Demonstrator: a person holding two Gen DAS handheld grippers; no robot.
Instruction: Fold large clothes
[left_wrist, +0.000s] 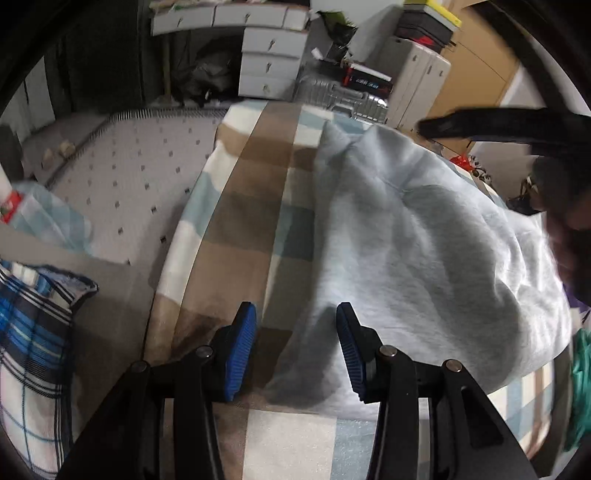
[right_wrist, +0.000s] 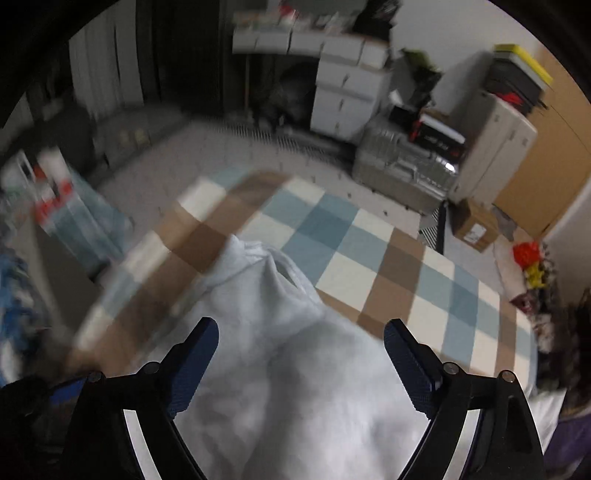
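Observation:
A pale grey-blue sweatshirt (left_wrist: 424, 240) lies bunched on a checked brown, blue and white blanket (left_wrist: 251, 206). In the left wrist view my left gripper (left_wrist: 295, 308) hangs over the garment's near left corner. Its blue pads (left_wrist: 242, 350) stand apart; the cloth lies below them and is not pinched. In the blurred right wrist view my right gripper (right_wrist: 302, 322) is wide open just above the sweatshirt (right_wrist: 295, 387), with nothing between its fingers. The neck opening (right_wrist: 286, 275) points away over the blanket (right_wrist: 369, 258). A dark blurred shape (left_wrist: 498, 125) crosses the top right of the left view.
A grey dotted mattress (left_wrist: 140, 166) lies under the blanket. A plaid pillow (left_wrist: 33, 350) and a plastic bag (left_wrist: 48, 214) sit at the left. Behind stand white drawers (left_wrist: 271, 62), a silver suitcase (left_wrist: 343, 98) and a cardboard box (right_wrist: 474, 225). A person's sleeve (left_wrist: 569, 240) is at the right.

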